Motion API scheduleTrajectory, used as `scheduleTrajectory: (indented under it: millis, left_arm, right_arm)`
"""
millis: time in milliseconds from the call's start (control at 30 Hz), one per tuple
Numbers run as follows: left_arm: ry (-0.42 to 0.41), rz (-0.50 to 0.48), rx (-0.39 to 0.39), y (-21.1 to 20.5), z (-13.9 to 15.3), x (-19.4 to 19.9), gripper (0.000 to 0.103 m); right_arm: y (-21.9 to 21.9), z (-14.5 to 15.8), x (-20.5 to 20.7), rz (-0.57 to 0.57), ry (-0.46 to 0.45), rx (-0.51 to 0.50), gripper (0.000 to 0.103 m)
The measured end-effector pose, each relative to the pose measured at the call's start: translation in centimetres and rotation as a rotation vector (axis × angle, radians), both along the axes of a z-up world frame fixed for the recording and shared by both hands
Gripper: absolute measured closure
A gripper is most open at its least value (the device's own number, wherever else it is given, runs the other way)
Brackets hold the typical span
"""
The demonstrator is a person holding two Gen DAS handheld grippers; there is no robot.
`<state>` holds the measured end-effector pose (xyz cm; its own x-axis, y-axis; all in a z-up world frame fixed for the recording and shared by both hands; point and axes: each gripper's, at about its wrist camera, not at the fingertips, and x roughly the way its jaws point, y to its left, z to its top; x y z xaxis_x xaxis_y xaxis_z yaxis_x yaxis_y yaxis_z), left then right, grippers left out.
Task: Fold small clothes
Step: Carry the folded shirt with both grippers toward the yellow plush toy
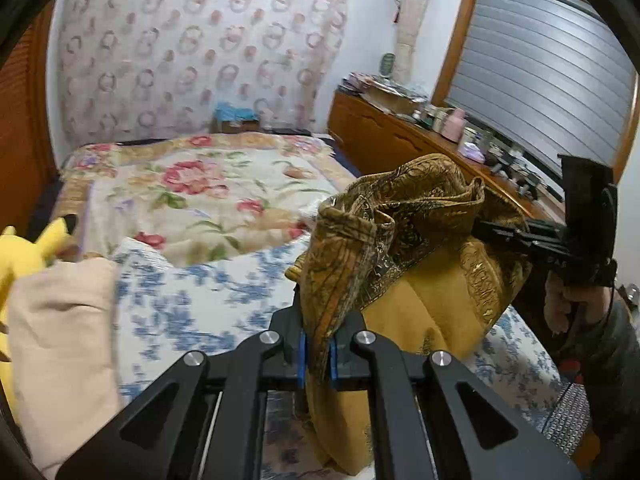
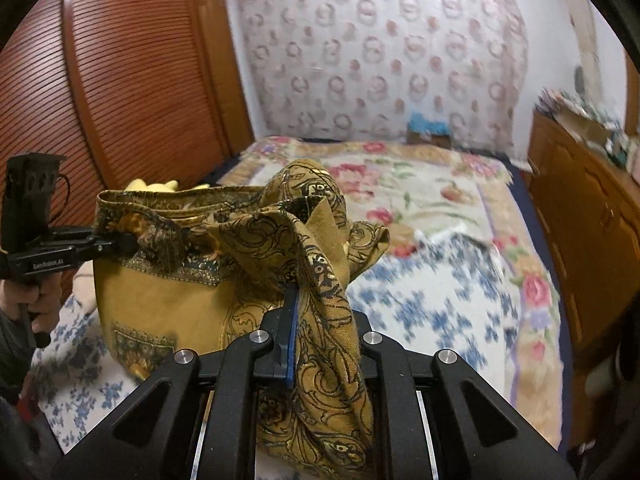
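A mustard-yellow garment (image 1: 436, 300) with a dark paisley border hangs lifted above the bed, stretched between both grippers. In the left wrist view my left gripper (image 1: 318, 344) is shut on a bunched edge of it, cloth pinched between the blue pads. My right gripper (image 1: 482, 227) shows at the right, clamped on the other end of the border, with a hand below it. In the right wrist view my right gripper (image 2: 316, 320) is shut on a thick fold of the garment (image 2: 160, 296). My left gripper (image 2: 128, 242) bites the border at the left there.
Below lies a bed with a blue-and-white quilt (image 1: 192, 300) and a floral blanket (image 1: 208, 196). A yellow plush toy (image 1: 28, 248) and a beige cloth (image 1: 64, 344) sit at the left. A cluttered wooden dresser (image 1: 400, 136) lines the right, louvred wooden doors (image 2: 132, 80) the left.
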<state>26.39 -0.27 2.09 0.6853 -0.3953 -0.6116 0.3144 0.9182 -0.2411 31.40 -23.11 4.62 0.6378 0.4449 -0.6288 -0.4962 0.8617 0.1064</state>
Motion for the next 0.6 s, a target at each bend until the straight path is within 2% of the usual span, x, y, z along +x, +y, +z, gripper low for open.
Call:
scheduleTrajectory:
  millis: [367, 600]
  left_arm:
    - [-0.067, 0.156, -0.004, 6.8, 1.6, -3.1, 0.098]
    - [-0.115, 0.278, -0.04, 12.2, 2.0, -6.7, 0.098]
  right_arm:
    - [7.9, 2.9, 2.5, 0.184, -0.079, -0.067, 0.092]
    - [15.2, 5.3, 3.6, 0.339, -0.132, -0.111, 0.092]
